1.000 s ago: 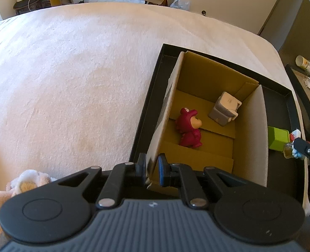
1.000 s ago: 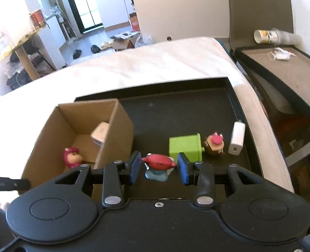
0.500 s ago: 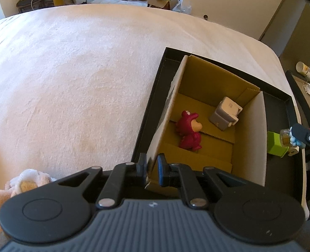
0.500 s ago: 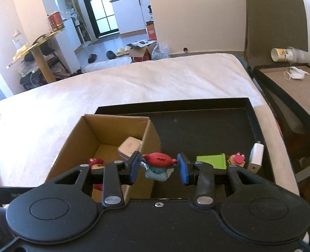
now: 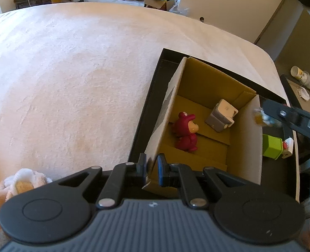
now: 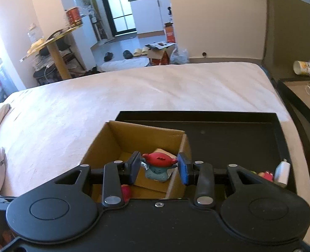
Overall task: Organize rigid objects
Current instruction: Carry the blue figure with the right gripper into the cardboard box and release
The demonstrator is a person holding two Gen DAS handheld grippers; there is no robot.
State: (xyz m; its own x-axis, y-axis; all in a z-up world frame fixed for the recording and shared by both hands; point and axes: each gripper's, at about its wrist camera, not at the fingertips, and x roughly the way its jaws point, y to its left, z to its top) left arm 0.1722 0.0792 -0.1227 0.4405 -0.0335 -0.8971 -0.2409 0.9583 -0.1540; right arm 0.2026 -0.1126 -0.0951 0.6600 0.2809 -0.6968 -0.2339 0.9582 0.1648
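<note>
An open cardboard box (image 5: 247, 147) (image 6: 112, 140) stands in a black tray (image 5: 142, 126) (image 6: 239, 130) on the bed. Inside it lie a red bear figure (image 5: 185, 131) and a grey-white block toy (image 5: 221, 115). My left gripper (image 5: 151, 169) is shut on the near corner of the box's left wall. My right gripper (image 6: 159, 166) is shut on a small red-capped blue figure (image 6: 158, 164), held above the box's right wall; from the left wrist it shows blurred at the far right (image 5: 262, 117). A green cube (image 5: 271, 146), a small red-topped figure (image 6: 267, 175) and a white charger (image 6: 282, 173) sit in the tray.
The cream bedspread (image 5: 70, 73) stretches left of the tray. A fluffy sleeve (image 5: 18, 182) shows at the lower left. Right of the bed is a dark side table (image 6: 302, 92) with a paper cup (image 6: 302, 68) and a crumpled mask. Shoes and a carton lie on the floor beyond.
My right gripper has carried the red-capped figure left and up, from over the tray floor beside the green cube to above the box. The left gripper stays clamped on the box wall.
</note>
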